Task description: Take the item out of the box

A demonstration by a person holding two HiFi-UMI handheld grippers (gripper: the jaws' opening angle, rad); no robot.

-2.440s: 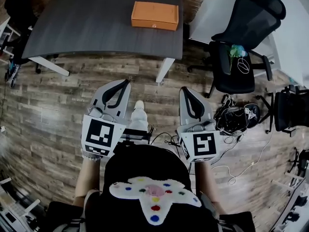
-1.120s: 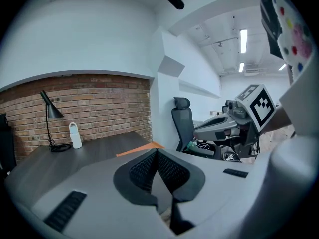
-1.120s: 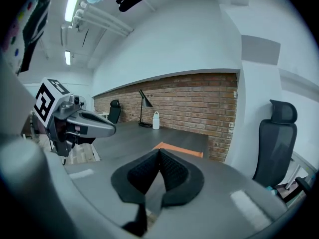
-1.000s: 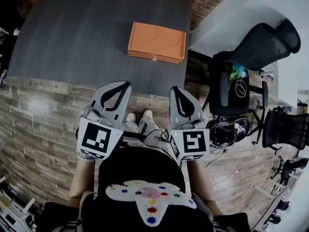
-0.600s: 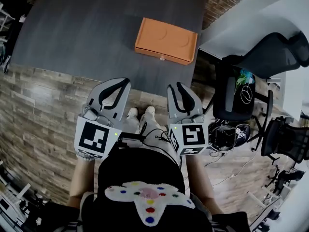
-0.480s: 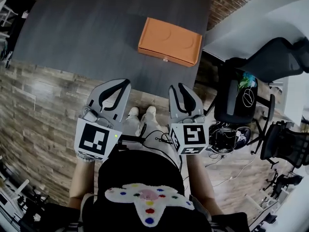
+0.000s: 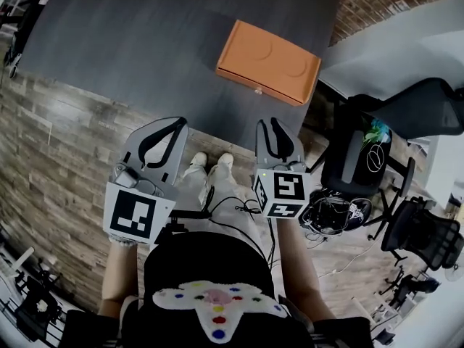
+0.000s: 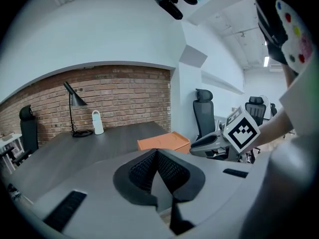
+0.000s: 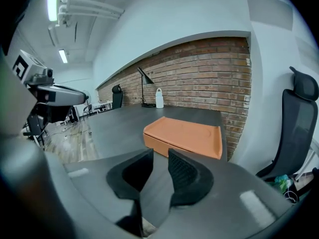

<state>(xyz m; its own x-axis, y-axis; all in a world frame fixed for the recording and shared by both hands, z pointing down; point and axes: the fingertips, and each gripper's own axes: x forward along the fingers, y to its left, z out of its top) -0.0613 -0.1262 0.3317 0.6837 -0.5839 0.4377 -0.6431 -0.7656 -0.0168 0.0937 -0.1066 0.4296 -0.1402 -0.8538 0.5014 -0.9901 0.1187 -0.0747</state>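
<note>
**While both grippers hang short of the table, the box lies beyond them with its lid down**

Seen from the head view, I have the left gripper and the right gripper side by side in front of the torso. The forearms run forward and the jaws point at the dark table. Both sit over the wooden floor, just short of the table's near edge, with the shoes showing between them. The orange box lies closed on the right part of the table, turned at a slant. It is ahead of the right gripper and apart from both.

From the left gripper view, I read the left gripper as pressed together tip to tip, with nothing caught between the pads. The box shows just above the tips, farther off on the table. The right gripper and its marker cube hang to the right of it. A lamp and a white bottle stand at the far end by the brick wall.

From the right gripper view, I see the right gripper with its jaws a narrow gap apart and only table top showing through. The box lies straight ahead beyond the tips, not touching them. The left gripper hangs at the far left.
</note>
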